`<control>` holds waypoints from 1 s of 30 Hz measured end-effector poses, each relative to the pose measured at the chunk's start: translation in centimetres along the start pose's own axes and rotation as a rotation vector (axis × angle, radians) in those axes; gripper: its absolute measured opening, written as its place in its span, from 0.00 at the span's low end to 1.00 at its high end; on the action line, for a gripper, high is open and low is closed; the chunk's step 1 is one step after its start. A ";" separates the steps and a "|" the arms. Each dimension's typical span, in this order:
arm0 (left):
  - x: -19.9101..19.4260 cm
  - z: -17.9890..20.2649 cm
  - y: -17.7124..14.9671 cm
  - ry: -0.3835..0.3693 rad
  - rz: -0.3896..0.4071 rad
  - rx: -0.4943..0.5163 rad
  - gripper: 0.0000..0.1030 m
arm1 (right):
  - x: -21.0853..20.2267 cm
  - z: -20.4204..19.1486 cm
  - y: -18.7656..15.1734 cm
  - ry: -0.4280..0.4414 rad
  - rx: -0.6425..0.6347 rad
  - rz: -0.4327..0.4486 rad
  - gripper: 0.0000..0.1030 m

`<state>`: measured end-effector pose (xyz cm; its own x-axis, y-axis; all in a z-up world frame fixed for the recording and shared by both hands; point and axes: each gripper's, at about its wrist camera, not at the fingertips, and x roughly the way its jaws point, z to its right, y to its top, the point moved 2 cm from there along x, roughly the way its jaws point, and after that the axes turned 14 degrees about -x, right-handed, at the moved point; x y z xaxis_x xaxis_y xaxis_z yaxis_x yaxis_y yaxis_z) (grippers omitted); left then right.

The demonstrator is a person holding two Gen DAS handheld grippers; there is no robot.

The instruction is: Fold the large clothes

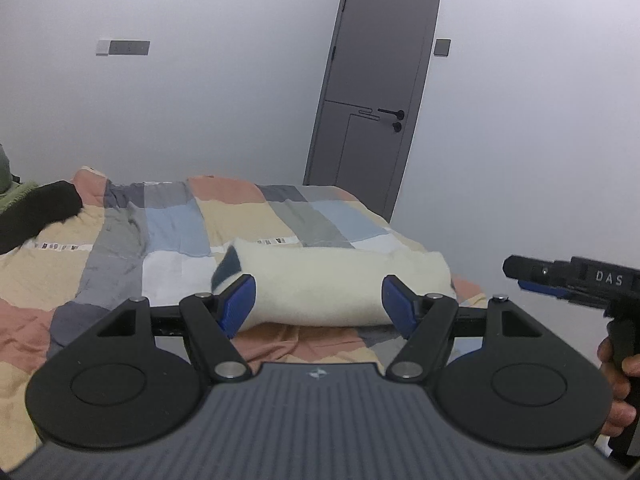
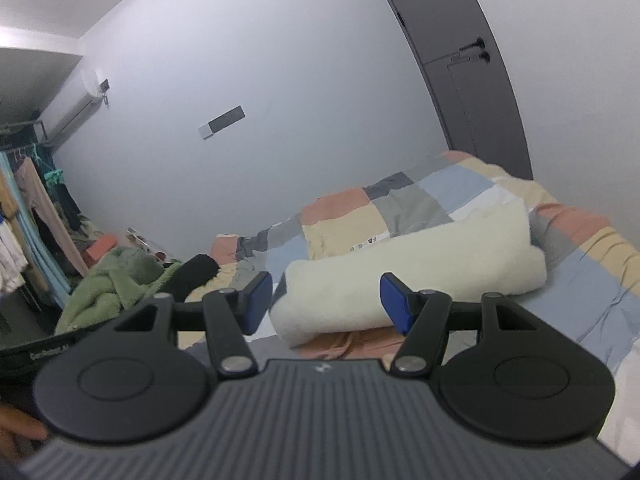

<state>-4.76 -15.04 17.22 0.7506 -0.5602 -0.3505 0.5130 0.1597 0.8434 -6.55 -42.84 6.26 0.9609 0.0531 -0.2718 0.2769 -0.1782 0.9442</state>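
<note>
A cream fleece garment (image 1: 344,284) lies folded into a thick bundle on the patchwork bedspread (image 1: 176,224), a dark lining showing at its left end. My left gripper (image 1: 318,304) hangs open in front of the bundle, nothing between its blue pads (image 1: 240,300). The right wrist view shows the same cream bundle (image 2: 420,268) lying slantwise beyond my right gripper (image 2: 326,302), which is also open and holds nothing. The right gripper (image 1: 532,276) also shows at the right edge of the left wrist view, held by a hand (image 1: 618,384).
A black garment (image 1: 36,208) and a green fleece (image 2: 116,284) lie at the bed's far left. A grey door (image 1: 376,92) stands behind the bed. Clothes hang on a rack (image 2: 28,216) at the left of the right wrist view.
</note>
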 end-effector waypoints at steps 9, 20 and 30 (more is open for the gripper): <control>-2.1 -1.3 -2.6 0.023 0.010 0.001 0.72 | -2.4 -2.2 -2.3 -0.066 -0.098 -0.007 0.61; -1.1 -2.0 -3.6 0.037 -0.012 0.031 0.72 | -2.4 -4.1 -4.8 -0.126 -0.169 -0.057 0.61; 0.5 -3.0 -4.2 0.069 -0.034 0.030 0.72 | -0.9 -4.6 -6.5 -0.135 -0.172 -0.123 0.61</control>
<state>-5.29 -13.60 12.30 0.7600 -0.5078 -0.4056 0.5271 0.1166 0.8418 -9.22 -37.25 1.19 0.9147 -0.0701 -0.3980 0.3985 -0.0082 0.9171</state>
